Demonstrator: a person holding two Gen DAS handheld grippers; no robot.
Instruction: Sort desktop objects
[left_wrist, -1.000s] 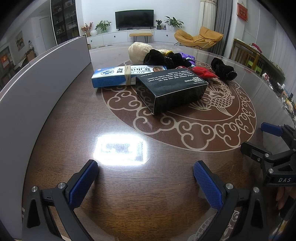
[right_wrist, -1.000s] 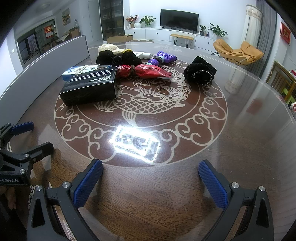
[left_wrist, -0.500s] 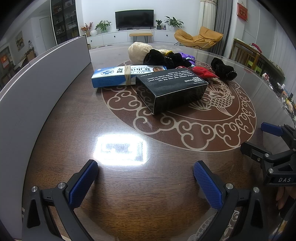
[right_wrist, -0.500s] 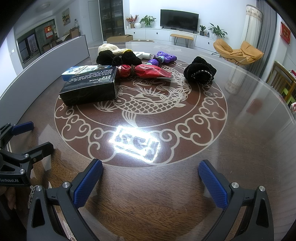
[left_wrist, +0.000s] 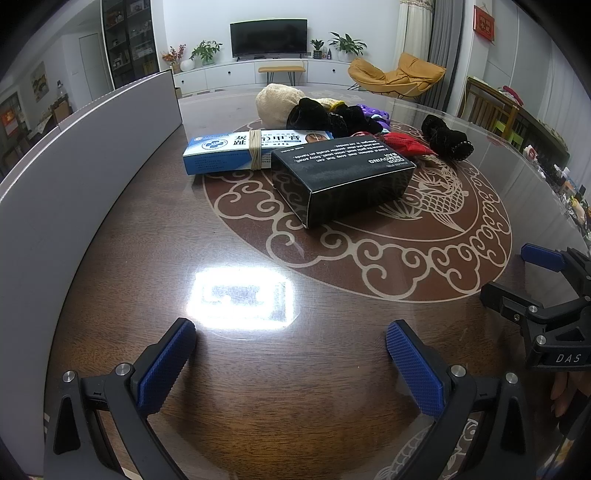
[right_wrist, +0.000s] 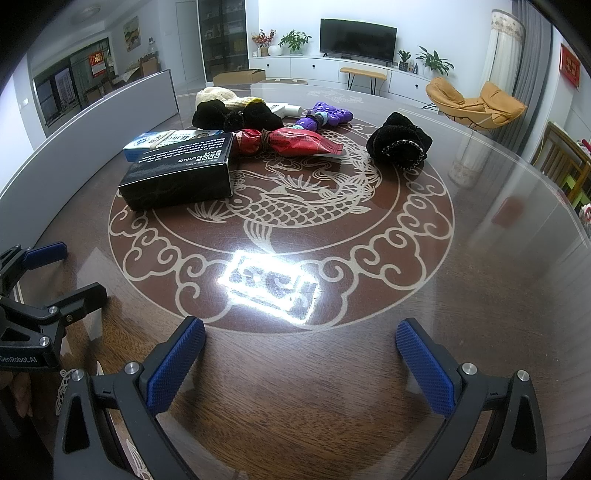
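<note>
A black box lies on the round dark table, with a blue and white box bound by a rubber band behind it. Behind them lie a red packet, black cloth items, a cream knit item, a purple toy and a black pouch. My left gripper is open and empty near the table's front edge. My right gripper is open and empty, to the right of the left one.
A tall grey panel runs along the table's left side. The table has a glossy top with a pale dragon inlay. The right gripper shows in the left wrist view, and the left gripper in the right wrist view.
</note>
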